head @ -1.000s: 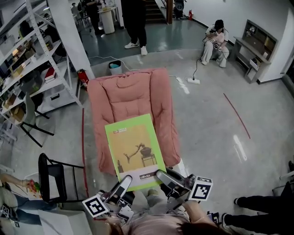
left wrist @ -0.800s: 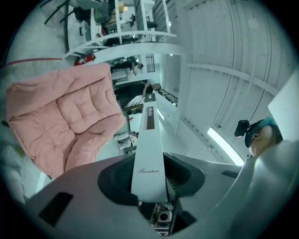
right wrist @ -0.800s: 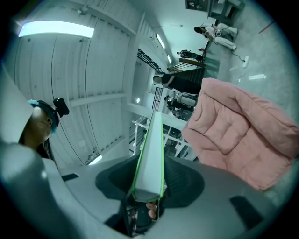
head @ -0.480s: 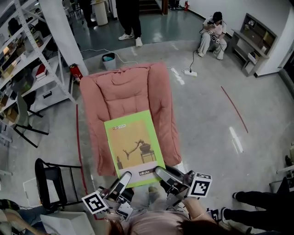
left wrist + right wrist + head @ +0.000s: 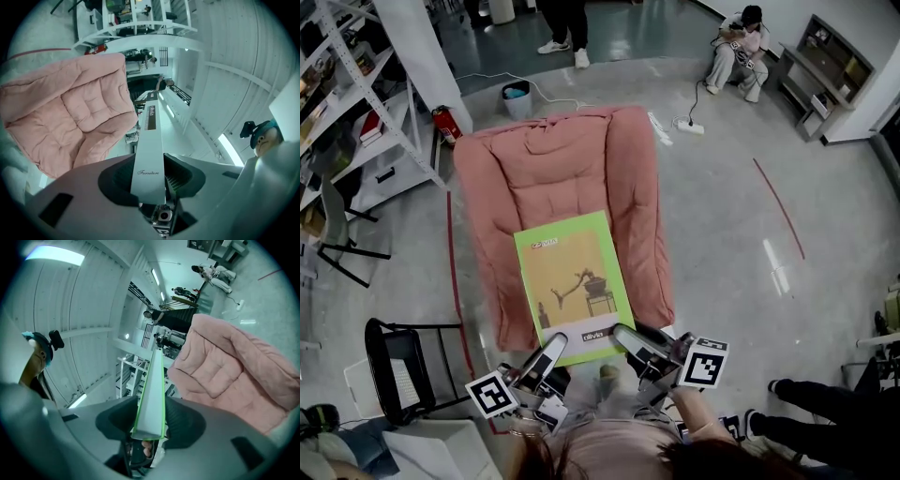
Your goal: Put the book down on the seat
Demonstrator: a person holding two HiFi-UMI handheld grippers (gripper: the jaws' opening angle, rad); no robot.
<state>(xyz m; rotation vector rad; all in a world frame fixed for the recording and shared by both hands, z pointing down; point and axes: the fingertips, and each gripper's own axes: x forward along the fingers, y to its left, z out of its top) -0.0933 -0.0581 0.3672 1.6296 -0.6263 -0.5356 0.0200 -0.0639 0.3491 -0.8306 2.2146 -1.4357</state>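
A green-and-yellow book (image 5: 572, 281) lies flat over the front of the pink padded seat (image 5: 553, 169), cover up. My left gripper (image 5: 546, 356) is shut on its near edge at the left corner. My right gripper (image 5: 630, 339) is shut on the same edge at the right. In the left gripper view the book's white edge (image 5: 149, 154) runs between the jaws of the gripper (image 5: 149, 177), with the seat (image 5: 70, 112) behind on the left. The right gripper view shows the green-rimmed book (image 5: 152, 399) gripped in the gripper (image 5: 151, 422), and the seat (image 5: 234, 366) on the right.
A black folding chair (image 5: 403, 361) stands at the near left, white shelving (image 5: 347, 103) farther left. A fire extinguisher (image 5: 443, 122) and a bin (image 5: 516, 94) sit behind the seat. A power strip (image 5: 689, 128) lies on the floor; a person (image 5: 736, 47) sits at the back right.
The book and both grippers have moved a little forward over the seat. Both grips look the same.
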